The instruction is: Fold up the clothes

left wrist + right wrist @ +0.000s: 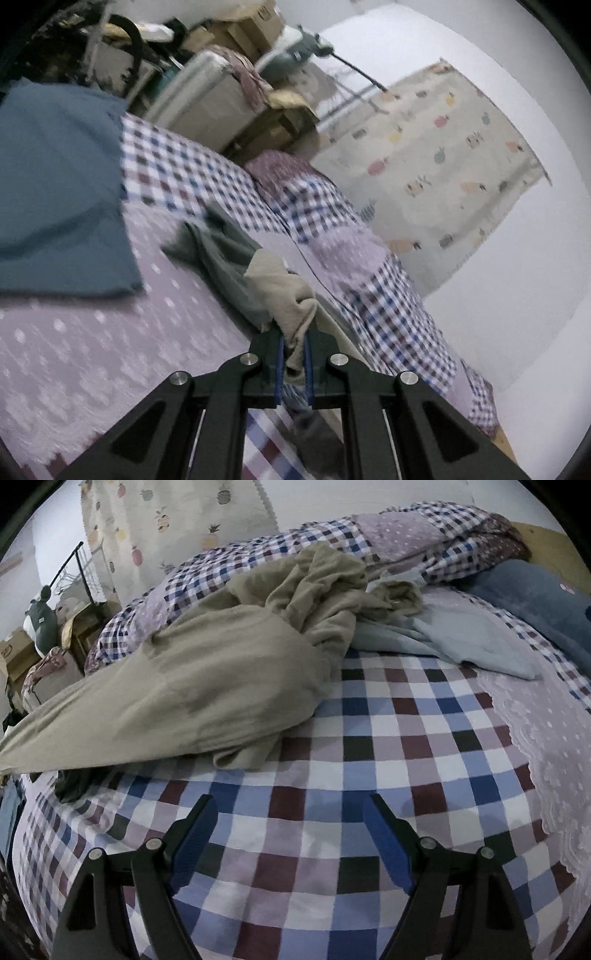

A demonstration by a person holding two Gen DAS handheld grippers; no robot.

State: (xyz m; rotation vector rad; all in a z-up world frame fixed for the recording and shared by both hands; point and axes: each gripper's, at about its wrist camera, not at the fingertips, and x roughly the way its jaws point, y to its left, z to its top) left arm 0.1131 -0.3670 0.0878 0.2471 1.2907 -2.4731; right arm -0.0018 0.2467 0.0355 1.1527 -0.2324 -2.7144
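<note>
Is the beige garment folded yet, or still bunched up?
Not folded. The beige garment lies crumpled on the checked bedcover, one end pinched in the left gripper. The right gripper is open, off the cloth.

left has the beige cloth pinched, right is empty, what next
Probably bring the open right gripper forward to the beige garment, whose near edge lies just ahead on the checked bedcover. The left gripper holds only one bunched end, so spreading needs a second hold.
</note>
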